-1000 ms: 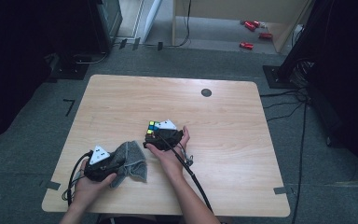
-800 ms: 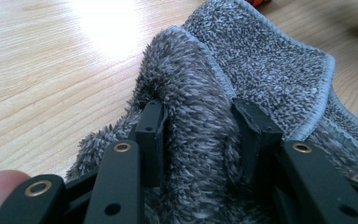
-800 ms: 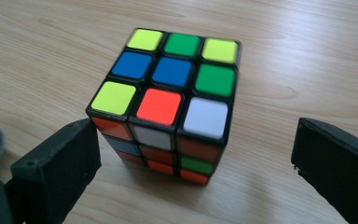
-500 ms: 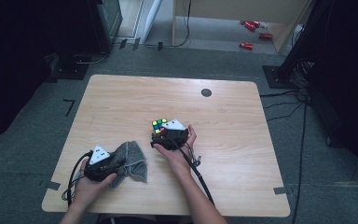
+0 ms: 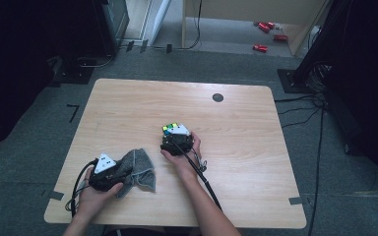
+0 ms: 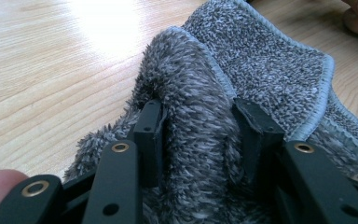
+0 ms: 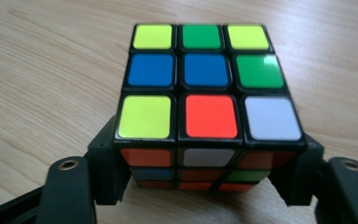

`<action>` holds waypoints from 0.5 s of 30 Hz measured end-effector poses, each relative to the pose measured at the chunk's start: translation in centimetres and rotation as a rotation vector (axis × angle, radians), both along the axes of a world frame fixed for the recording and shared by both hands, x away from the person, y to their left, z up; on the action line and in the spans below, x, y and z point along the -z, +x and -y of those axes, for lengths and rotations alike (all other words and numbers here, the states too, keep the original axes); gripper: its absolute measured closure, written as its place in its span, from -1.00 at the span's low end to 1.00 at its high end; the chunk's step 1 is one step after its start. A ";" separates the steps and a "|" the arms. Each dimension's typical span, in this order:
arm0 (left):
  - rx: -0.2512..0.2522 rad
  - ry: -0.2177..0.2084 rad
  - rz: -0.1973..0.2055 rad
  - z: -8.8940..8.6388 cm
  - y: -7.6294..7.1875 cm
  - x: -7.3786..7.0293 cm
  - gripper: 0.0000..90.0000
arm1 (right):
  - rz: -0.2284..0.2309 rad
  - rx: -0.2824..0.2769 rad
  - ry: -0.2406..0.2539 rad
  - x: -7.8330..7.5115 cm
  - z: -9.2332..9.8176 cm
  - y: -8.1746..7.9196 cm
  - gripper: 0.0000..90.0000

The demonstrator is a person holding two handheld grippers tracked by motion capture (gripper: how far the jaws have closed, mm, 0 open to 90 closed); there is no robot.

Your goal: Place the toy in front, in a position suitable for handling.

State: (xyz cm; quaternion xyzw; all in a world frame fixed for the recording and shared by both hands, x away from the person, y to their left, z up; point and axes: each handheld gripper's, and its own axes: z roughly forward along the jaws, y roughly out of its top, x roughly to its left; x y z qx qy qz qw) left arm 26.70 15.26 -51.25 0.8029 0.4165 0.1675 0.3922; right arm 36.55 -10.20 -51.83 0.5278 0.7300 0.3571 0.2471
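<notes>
My right gripper has just been closing; its jaws now flank the puzzle cube and seem to touch its sides, mid-desk. Left gripper pinches a fold of grey cloth near the front-left corner. Grasping looks done; lifting remains. Both forearms enter from the front edge, hands low.

Layout on the table: cloth near the front-left corner, held in the left gripper; puzzle cube near centre, right of and behind the cloth, between the right gripper's 2 jaws.
</notes>
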 end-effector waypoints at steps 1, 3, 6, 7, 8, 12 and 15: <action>0.000 0.000 0.000 0.0 0.0 0.0 0.28 | 0.000 0.000 0.000 0.0 0.0 0.0 -0.32; 0.000 0.001 0.001 0.0 0.0 0.0 0.28 | -0.036 0.012 0.005 0.2 0.3 0.2 -0.38; 0.000 0.002 0.002 0.0 0.0 0.0 0.28 | -0.039 -0.001 -0.002 0.3 0.4 0.2 -0.35; 0.000 0.003 0.002 0.0 0.0 0.0 0.28 | -0.042 -0.003 -0.001 0.3 0.4 0.2 -0.33; 0.000 0.002 0.002 0.0 0.0 0.0 0.28 | -0.046 -0.004 0.001 0.3 0.4 0.2 -0.30; 0.001 0.000 0.001 0.0 0.0 0.0 0.28 | -0.049 -0.022 0.036 0.2 0.8 0.2 -0.24; 0.001 -0.001 0.001 0.0 0.0 0.0 0.27 | -0.053 -0.038 0.059 0.2 1.0 0.1 -0.24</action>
